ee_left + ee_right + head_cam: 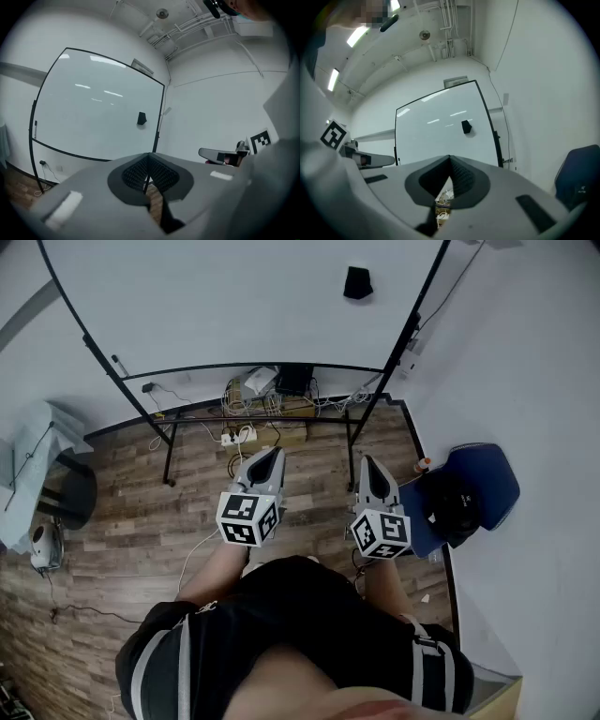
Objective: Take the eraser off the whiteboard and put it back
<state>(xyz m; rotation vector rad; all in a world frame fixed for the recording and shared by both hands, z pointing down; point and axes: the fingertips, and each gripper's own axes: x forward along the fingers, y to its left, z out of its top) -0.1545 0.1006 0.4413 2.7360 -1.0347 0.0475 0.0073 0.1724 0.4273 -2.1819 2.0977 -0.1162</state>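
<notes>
**A:** Where is the eraser (357, 283) sitting?

**B:** It is stuck flat on the whiteboard (234, 306), at about 4 o'clock from the board's centre in both gripper views and close to the right-hand frame. From the grippers it lies at 12 to 1 o'clock, well apart from them.

**A:** And the grippers?

**B:** The left gripper (272, 454) has its pads closed tip to tip with nothing between them. The right gripper (367, 462) is the same, pinched together and empty.

**A:** How will the eraser handle?

**B:** It is a small dark block, so I'd judge it light, with a stiff body and probably a soft felt face against the board. It isn't fragile, but the casing may be smooth.

**A:** Where should I grip it?

**B:** Across its two side walls, with the pads square on them. The jaws need to spread first. Then pull straight out from the board so it doesn't slide.
</notes>
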